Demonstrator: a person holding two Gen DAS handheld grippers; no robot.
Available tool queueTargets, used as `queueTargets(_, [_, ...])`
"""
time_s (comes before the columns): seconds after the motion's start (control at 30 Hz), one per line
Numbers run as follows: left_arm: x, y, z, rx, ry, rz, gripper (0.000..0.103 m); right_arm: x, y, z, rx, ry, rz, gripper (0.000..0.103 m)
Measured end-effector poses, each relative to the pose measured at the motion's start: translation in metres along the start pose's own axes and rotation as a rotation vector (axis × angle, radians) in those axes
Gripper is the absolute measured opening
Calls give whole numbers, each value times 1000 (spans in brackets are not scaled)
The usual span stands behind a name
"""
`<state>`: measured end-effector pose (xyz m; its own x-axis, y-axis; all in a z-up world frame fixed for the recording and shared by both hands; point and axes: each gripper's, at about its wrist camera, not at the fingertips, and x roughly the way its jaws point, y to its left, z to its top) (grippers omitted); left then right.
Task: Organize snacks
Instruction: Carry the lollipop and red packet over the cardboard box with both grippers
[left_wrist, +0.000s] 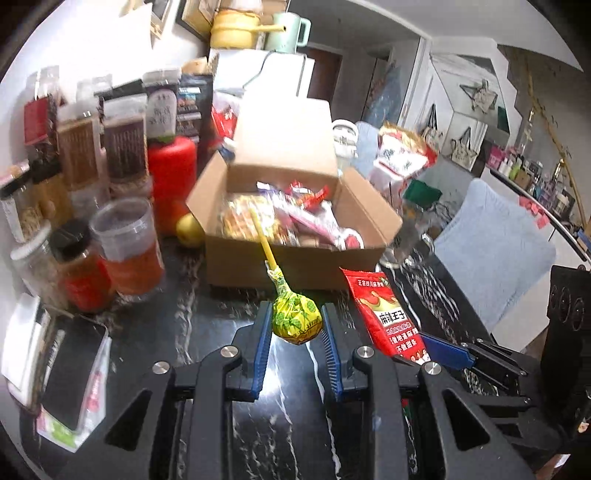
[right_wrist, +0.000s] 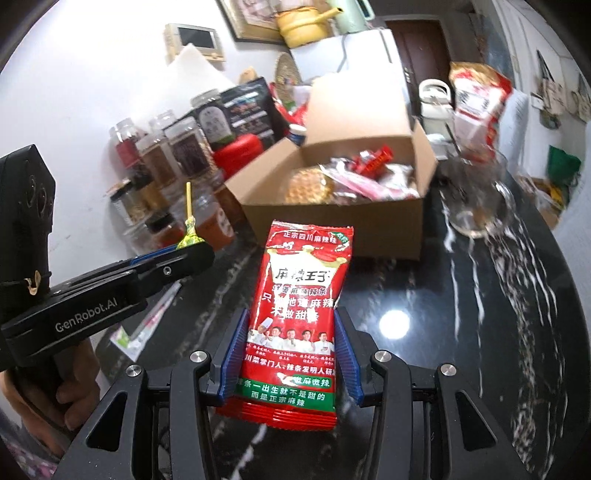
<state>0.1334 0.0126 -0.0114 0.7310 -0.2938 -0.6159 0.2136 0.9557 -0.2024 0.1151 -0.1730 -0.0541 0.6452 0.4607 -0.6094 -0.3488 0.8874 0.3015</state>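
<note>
The left gripper (left_wrist: 296, 325) is clamping a light, hard lollipop (left_wrist: 295, 318) by its wrapped head, while the right gripper (right_wrist: 290, 354) is squeezing a soft, crinkly red packet (right_wrist: 297, 306) at its lower half, both just short of the open box (left_wrist: 295, 254) ahead.

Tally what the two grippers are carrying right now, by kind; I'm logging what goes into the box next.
Lollipop, green-yellow wrapper, in the left gripper: 1
Red snack packet, in the right gripper: 1
Total: 2, both held short of the open cardboard box.
</note>
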Motion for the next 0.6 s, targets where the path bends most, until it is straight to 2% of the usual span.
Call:
queueTargets(0.3, [-8,11,42,12,-110,1,26,2,13,46,-64,-63,28,45])
queueTargets(0.6, [12,13,87,41,-191,9,26,17,8,98,-99,-111,18,45])
